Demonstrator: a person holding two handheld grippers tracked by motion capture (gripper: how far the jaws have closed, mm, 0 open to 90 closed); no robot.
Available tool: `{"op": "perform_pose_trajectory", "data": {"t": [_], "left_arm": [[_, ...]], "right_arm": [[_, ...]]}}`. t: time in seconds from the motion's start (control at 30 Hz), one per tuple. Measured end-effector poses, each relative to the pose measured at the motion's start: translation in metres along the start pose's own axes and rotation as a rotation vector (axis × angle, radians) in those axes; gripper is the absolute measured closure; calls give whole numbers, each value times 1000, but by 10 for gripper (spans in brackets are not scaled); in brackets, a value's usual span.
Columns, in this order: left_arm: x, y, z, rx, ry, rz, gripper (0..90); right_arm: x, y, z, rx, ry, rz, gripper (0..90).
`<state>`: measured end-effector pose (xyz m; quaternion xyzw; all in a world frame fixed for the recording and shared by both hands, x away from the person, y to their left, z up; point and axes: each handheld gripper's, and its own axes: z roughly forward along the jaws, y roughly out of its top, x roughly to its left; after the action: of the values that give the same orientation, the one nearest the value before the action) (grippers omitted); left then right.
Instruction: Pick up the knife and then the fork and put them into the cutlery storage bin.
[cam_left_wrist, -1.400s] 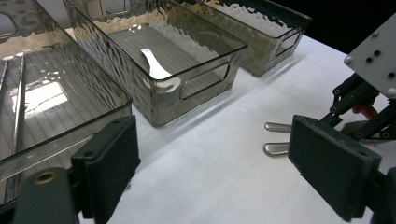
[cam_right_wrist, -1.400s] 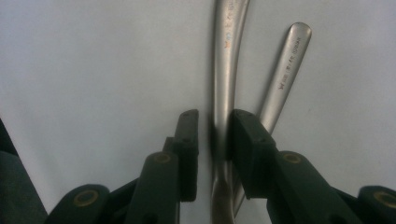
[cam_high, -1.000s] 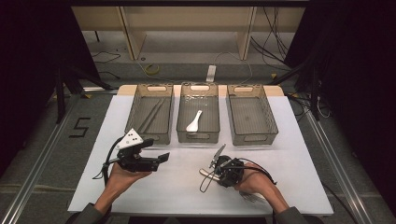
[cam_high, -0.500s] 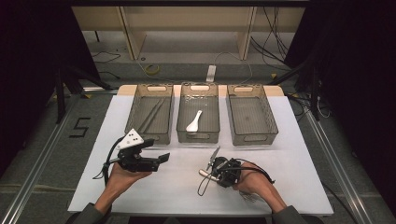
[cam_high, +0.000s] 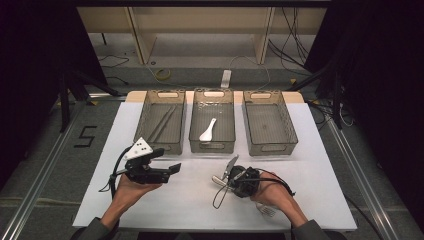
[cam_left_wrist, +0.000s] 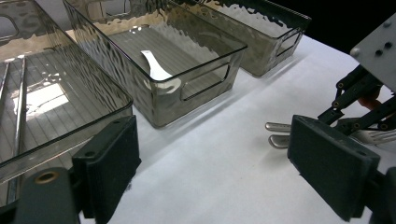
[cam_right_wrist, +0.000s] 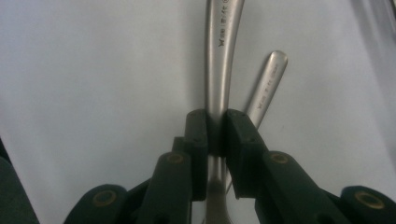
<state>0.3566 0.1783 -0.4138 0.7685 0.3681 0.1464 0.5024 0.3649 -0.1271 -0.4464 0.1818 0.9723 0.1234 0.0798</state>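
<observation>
A steel utensil handle (cam_right_wrist: 219, 70) is pinched between the narrowly closed right gripper (cam_right_wrist: 217, 135) — presumably for sorting — near the table's (cam_high: 310, 150) front edge.

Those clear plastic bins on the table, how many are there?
3, in a row across the far side of the table: the left bin with long thin sticks, the middle bin with a white spoon, the right bin looking empty.

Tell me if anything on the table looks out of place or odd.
Nothing stands out. The three bins sit in a straight row; the right gripper holds one utensil handle squarely, and a second handle lies beside it on the table.
</observation>
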Motion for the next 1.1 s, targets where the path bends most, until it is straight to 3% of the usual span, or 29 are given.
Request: {"op": "perform_pose_trajectory", "data": {"t": [0.2,0.5,0.87,1.1], "left_arm": [[1,0,0,-4,-1,-7,163],[2,0,-1,-8,-4,-17,163],[3,0,-1,-17,-7,-24,163],[3,0,-1,-19,-10,-26,163]], "right_arm": [[-3,-1,-6,-31,-6,13,802],[-16,-5,-23,-109,3,79,802],[-40,-12,-45,-230,36,177,802],[-60,-14,-66,-331,31,232,802]]}}
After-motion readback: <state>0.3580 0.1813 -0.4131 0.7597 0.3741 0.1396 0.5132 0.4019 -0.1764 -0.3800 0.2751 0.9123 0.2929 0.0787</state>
